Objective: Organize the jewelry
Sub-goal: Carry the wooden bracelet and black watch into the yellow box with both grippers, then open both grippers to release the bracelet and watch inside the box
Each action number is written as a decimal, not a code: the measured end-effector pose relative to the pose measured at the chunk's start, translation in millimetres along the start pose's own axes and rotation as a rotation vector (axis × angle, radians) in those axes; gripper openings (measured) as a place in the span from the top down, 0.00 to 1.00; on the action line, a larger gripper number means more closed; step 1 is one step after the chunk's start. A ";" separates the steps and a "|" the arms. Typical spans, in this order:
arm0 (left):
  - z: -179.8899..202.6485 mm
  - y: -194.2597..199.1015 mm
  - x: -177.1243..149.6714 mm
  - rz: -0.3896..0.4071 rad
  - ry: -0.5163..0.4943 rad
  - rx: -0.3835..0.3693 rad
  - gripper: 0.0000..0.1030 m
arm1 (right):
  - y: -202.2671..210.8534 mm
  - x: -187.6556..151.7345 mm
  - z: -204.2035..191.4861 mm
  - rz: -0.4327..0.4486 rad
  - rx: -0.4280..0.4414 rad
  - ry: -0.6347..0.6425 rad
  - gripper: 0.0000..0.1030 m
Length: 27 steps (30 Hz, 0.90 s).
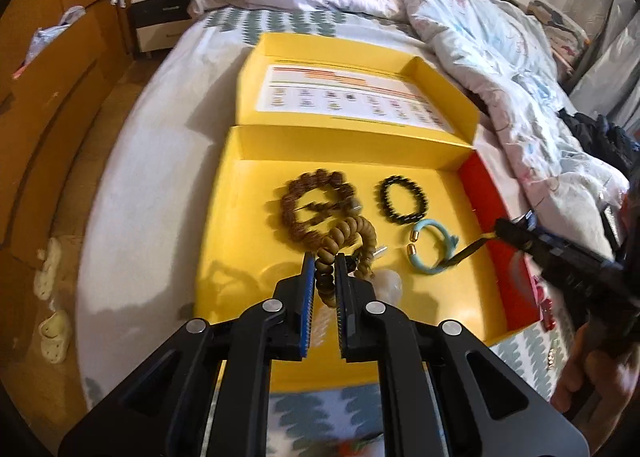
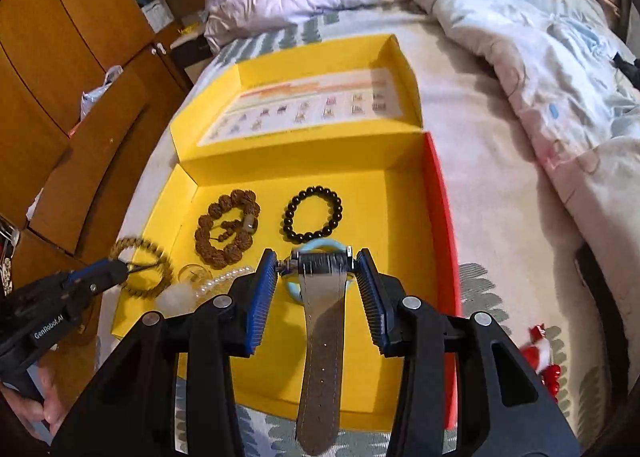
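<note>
An open yellow box (image 1: 240,225) (image 2: 400,217) lies on the bed. In it lie a rough brown bead bracelet (image 1: 308,203) (image 2: 228,229), a black bead bracelet (image 1: 402,199) (image 2: 314,213) and a light-blue bangle (image 1: 432,251) (image 2: 320,246). My left gripper (image 1: 325,257) (image 2: 120,271) is shut on a tan wooden bead bracelet (image 1: 352,241) (image 2: 142,265), held over the box's near left part. My right gripper (image 2: 316,261) (image 1: 500,227) is shut on a wristwatch (image 2: 320,261), its grey strap (image 2: 322,357) hanging toward the camera, above the bangle.
A white pearl strand and clear pieces (image 2: 208,281) (image 1: 390,283) lie in the box's near left. The box lid (image 2: 304,105) lies open behind. A rumpled duvet (image 2: 520,17) covers the right of the bed. Red trinkets (image 2: 540,357) lie right of the box. Wooden cabinets (image 2: 60,57) stand at left.
</note>
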<state>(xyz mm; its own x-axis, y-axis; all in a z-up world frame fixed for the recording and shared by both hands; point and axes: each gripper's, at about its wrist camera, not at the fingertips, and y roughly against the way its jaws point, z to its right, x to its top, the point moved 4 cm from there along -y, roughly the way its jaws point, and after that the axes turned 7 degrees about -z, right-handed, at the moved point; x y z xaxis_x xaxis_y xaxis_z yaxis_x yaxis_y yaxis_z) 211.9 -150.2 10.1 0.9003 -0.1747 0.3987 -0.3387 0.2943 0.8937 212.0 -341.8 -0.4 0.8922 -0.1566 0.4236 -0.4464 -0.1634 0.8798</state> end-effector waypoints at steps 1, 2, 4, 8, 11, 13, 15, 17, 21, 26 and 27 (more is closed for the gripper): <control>3.4 -2.8 2.6 -0.001 -0.003 -0.020 0.91 | -1.8 0.5 0.4 -0.004 0.004 0.000 0.59; 5.4 -4.7 5.0 -0.001 -0.002 -0.031 0.91 | -4.3 0.9 1.6 -0.007 0.008 -0.002 0.59; 8.4 -10.2 11.5 0.001 -0.002 -0.022 0.91 | -9.9 1.9 4.8 -0.018 0.005 -0.009 0.59; 5.5 -22.3 17.8 -0.006 0.011 -0.001 0.91 | -17.2 4.1 6.5 -0.024 0.007 -0.015 0.59; 2.5 -25.5 17.6 -0.011 0.018 0.002 0.91 | -20.1 6.2 2.5 -0.022 0.015 -0.004 0.59; 0.9 -23.9 16.3 -0.005 0.019 0.017 0.91 | -22.5 6.8 1.3 -0.023 0.016 -0.005 0.59; -0.8 -22.3 15.2 -0.004 0.026 0.020 0.91 | -25.1 8.3 0.5 -0.022 0.019 -0.007 0.58; -1.5 -20.6 13.3 -0.003 0.025 0.021 0.91 | -26.8 9.6 -1.2 -0.011 0.013 0.000 0.55; -5.1 -19.8 12.7 -0.002 0.035 0.030 0.91 | -25.8 13.6 -8.9 0.015 -0.024 0.039 0.55; -14.0 -12.1 9.6 0.008 0.060 0.029 0.91 | -18.5 12.9 -17.8 0.037 -0.039 0.085 0.50; -14.4 -10.3 9.1 0.011 0.062 0.031 0.91 | -17.0 12.5 -17.4 0.039 -0.043 0.088 0.49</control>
<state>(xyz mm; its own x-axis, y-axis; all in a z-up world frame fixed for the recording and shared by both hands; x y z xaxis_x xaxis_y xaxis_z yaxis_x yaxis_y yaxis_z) 227.5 -141.3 1.6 0.9112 -0.1126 0.3962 -0.3564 0.2665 0.8955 231.9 -324.0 -6.3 0.8778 -0.0758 0.4730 -0.4790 -0.1165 0.8701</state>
